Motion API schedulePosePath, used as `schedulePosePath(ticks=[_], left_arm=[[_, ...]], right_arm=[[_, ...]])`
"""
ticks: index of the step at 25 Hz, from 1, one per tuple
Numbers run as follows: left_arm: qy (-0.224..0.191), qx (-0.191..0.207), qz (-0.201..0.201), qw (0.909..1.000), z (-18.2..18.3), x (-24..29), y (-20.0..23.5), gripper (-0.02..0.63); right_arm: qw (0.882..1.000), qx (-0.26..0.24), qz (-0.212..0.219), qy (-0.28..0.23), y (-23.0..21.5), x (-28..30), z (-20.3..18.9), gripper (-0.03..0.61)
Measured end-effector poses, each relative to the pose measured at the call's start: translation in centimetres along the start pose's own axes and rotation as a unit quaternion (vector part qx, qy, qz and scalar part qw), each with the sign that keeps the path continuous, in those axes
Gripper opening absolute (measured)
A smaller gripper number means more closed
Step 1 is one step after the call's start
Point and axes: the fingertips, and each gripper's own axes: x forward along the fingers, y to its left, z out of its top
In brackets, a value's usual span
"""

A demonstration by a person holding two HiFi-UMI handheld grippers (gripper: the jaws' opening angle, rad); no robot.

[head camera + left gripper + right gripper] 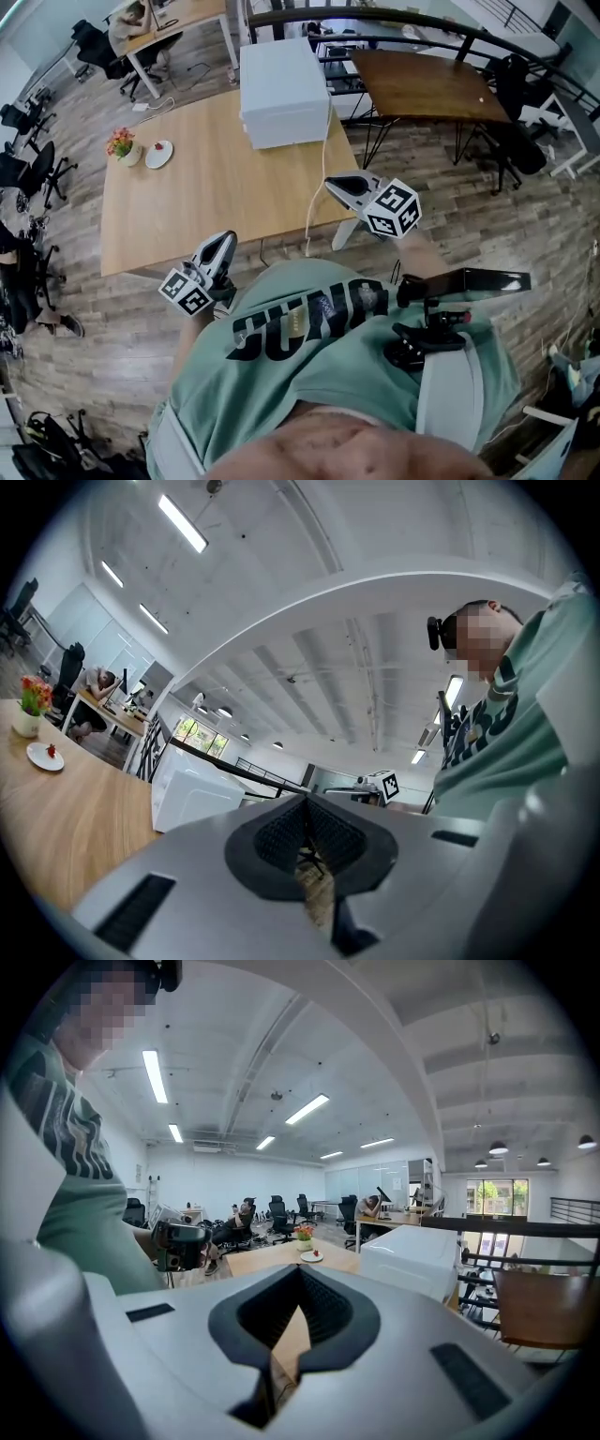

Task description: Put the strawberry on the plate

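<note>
A small white plate (158, 154) lies at the far left corner of the wooden table (216, 187), with a red strawberry (160, 146) on it. The left gripper view also shows the plate (45, 756) and the strawberry (50, 751), far off at the left. In the right gripper view the plate (312, 1256) is tiny in the distance. My left gripper (228, 238) hangs shut and empty off the table's near edge. My right gripper (330, 184) is shut and empty near the table's right corner. Both are far from the plate.
A pot of flowers (122, 145) stands just left of the plate. A large white box (281, 92) sits at the table's far right, with a white cable (314, 202) running down from it. Office chairs (33, 169), other desks and a dark table (427, 84) surround the table.
</note>
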Motion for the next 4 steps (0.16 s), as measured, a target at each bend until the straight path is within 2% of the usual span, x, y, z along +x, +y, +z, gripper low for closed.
schedulePosePath(ticks=[4], left_arm=[[-0.009, -0.003, 0.009, 0.9999, -1.24, -0.18, 0.06, 0.005]], right_arm=[[1.000, -0.011, 0.014, 0.007, 0.14, 0.52, -0.52, 0.009]])
